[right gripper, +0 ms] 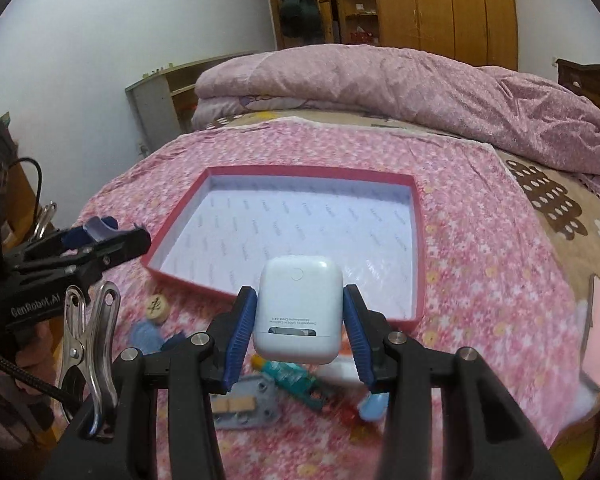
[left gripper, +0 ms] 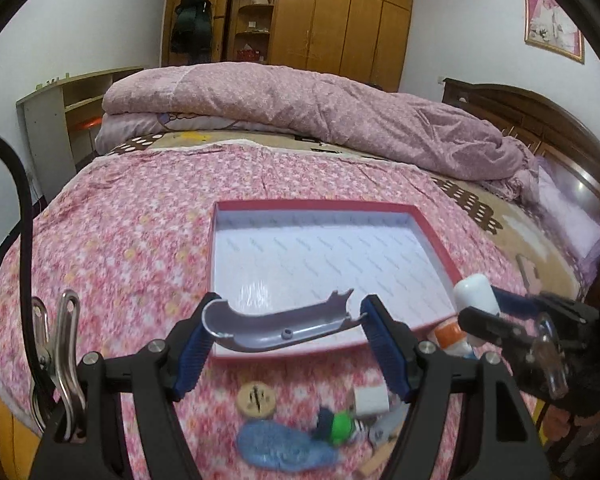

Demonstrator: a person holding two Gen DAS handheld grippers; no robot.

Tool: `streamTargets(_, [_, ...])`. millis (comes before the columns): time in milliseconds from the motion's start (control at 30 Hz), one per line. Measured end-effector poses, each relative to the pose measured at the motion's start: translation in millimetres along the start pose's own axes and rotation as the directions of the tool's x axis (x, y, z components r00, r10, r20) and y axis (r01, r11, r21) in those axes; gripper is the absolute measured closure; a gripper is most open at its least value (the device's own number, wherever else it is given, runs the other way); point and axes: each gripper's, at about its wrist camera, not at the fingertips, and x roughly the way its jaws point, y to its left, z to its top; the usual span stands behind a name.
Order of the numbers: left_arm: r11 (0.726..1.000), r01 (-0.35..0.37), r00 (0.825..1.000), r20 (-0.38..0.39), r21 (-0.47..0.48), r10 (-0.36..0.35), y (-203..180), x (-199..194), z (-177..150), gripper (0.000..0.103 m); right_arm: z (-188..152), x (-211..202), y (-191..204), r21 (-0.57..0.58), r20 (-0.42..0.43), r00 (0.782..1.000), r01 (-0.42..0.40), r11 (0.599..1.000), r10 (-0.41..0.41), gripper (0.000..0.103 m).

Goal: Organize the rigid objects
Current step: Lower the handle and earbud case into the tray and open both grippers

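Left gripper [left gripper: 286, 328] clamps a curved grey plastic shell piece [left gripper: 276, 330] over the near edge of the red-rimmed box [left gripper: 436, 236] on the floral bedspread [left gripper: 120, 240]. Right gripper [right gripper: 299, 318] grips a white earbud case [right gripper: 298, 308] just in front of the box's near edge, above loose clutter: wooden disc [right gripper: 157, 307], teal tube [right gripper: 290, 376].

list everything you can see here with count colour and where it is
box: 1, red rim, white inside, nothing in it, on the bedspread
curved plastic shell: 1, grey, held over the box's near edge
earbud case: 1, white, held above the near clutter
wooden disc: 1, tan, on the bedspread before the box
quilt: 1, pink, bunched at the far side
left gripper: 1, black with blue pads, shut on the shell
right gripper: 1, same colours, shut on the case
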Motion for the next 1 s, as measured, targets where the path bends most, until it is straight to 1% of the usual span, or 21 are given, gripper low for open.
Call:
streamTargets(33, [1.0,-0.008,1.0,0.0,-0.005,0.008,-0.8,6.0,5.0,0.028,2.2,2.2,-1.3,-0.003,0.0,1.0,0.004,1.0,-0.004,0.058])
streamTargets(167, [1.0,-0.002,1.0,-0.015,0.0,0.002,-6.0,26.4,18.1,0.028,12.4,17.6,-6.1,-0.003,-0.02,1.0,0.011,1.0,-0.011,0.058])
streamTargets(333, [0.999,-0.012,0.999,-0.029,0.037,0.013,-17.3,49.3,28.8,0.028,20.6,34.1,-12.9,0.01,-0.048,0.999,0.025,1.0,-0.024,0.058])
streamTargets(433, [0.998,0.003,1.0,-0.03,0.059,-0.001,-24.0,56.8,31.7,0.028,22.7,39.6,-16.8,0.022,-0.049,0.999,0.023,0.999,-0.022,0.058])
streamTargets(533, [0.997,-0.009,1.0,-0.023,0.077,0.011,-27.2,65.7,34.6,0.028,27.1,47.0,-21.0,0.035,-0.05,0.999,0.022,0.999,-0.02,0.058])
streamTargets(600, [0.997,0.001,1.0,-0.029,0.081,0.001,-27.3,73.6,35.7,0.028,29.0,51.5,-24.6,0.047,-0.049,0.999,0.02,0.999,-0.017,0.058])
streamTargets(700, [0.996,-0.008,0.999,-0.038,0.085,0.011,-27.4,87.7,36.5,0.028,30.9,58.9,-27.4,0.047,-0.054,0.998,0.019,0.999,-0.016,0.058])
streamTargets(833, [0.996,-0.014,0.997,-0.076,0.091,0.021,-26.7,112.3,33.9,0.028,30.7,70.3,-32.3,0.033,-0.066,0.997,0.033,0.999,-0.03,0.058])
streamTargets(933, [0.995,-0.025,0.994,-0.103,0.092,0.035,-25.3,125.5,28.7,0.028,27.8,81.6,-41.3,0.062,-0.087,0.996,0.03,0.998,-0.024,0.058])
streamTargets(1000, [0.996,-0.02,0.99,-0.135,0.082,0.031,-22.4,136.2,23.7,0.028,25.4,89.2,-46.4,0.078,-0.102,0.995,0.029,0.997,-0.021,0.058])
